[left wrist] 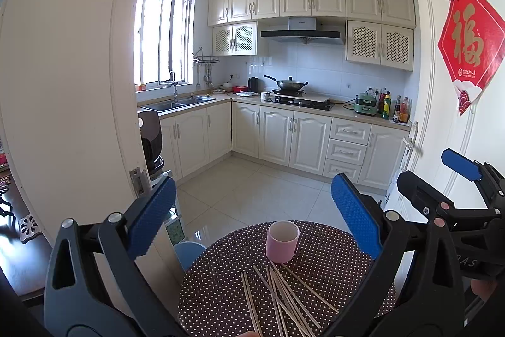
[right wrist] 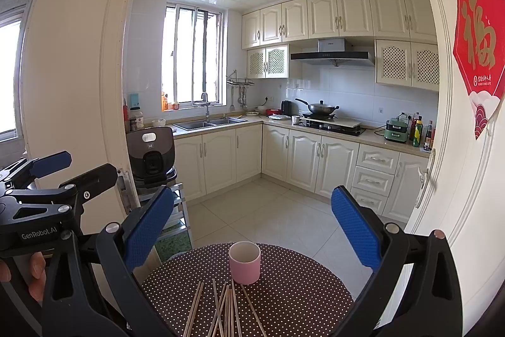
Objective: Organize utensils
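Nothing done yet: chopsticks loose on table just before empty cup, left gripper and right gripper wide, holding nothing.

The near ends of the chopsticks are being cut off by the bottom edge in both wrist views. The round table is being clipped there too. The bottle labels are being rendered too small to read.
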Motion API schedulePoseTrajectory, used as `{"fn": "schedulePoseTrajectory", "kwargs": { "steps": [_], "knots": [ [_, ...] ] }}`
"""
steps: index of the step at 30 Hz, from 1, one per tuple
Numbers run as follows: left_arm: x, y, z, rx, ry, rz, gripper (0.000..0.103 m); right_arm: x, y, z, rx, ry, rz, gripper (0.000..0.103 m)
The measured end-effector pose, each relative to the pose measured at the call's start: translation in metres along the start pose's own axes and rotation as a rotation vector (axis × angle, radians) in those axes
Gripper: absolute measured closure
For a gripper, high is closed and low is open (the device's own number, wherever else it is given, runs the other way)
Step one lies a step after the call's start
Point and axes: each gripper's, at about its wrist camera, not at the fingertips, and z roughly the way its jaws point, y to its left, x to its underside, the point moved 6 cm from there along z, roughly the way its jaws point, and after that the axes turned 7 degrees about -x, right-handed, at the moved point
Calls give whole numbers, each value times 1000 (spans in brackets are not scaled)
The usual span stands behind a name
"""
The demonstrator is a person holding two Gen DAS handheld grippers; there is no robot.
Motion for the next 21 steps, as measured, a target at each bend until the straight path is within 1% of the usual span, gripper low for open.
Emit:
{"fn": "schedulePoseTrajectory", "kwargs": {
  "steps": [11, 15, 18, 21],
  "knots": [
    [4, 1, 1, 6, 2, 2, 6, 4, -1, 4, 10, 0, 1, 7],
    [1, -4, 4, 0, 10, 15, 6, 6, -3, 6, 26, 8, 2, 7],
    [0, -7, 6, 10, 10, 24, 6, 7, -7, 7, 23, 14, 22, 7],
    [4, -11, 13, 16, 23, 45, 6, 10, -10, 9, 62, 24, 30, 7]
  ]
}}
